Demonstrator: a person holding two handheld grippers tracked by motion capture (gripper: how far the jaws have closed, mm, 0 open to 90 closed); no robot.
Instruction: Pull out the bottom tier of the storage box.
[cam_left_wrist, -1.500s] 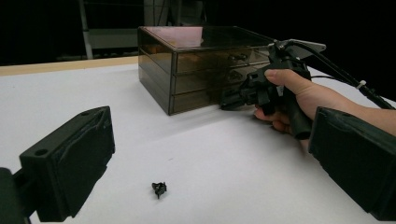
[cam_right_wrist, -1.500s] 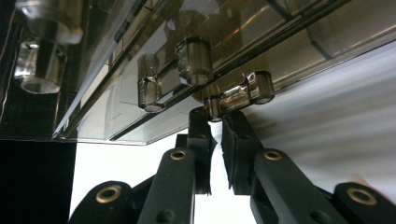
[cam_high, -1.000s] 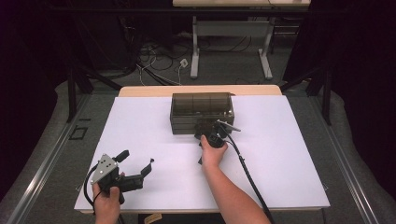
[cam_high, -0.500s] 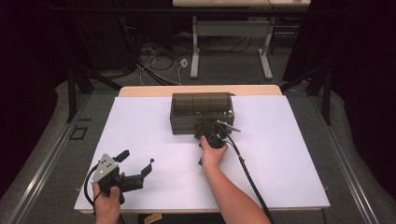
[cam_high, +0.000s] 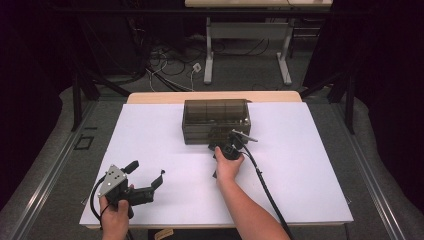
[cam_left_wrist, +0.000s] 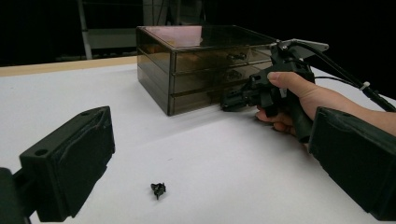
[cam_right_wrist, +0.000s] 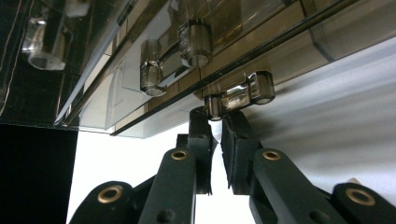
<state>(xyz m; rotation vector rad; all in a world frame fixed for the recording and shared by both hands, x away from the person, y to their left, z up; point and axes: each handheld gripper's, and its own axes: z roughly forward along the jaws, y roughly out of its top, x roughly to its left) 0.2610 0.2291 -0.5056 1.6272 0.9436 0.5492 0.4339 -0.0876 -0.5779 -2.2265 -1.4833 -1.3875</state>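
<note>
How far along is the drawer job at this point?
Early stage. Done: the right gripper has reached the smoky drawer box and its jaws are nearly shut at the bottom drawer's handle; a firm pinch is hard to confirm. In hand: that handle grasp. All three drawers look closed, so pulling is left. The left gripper waits open, apart, near a small black part on the table.
</note>
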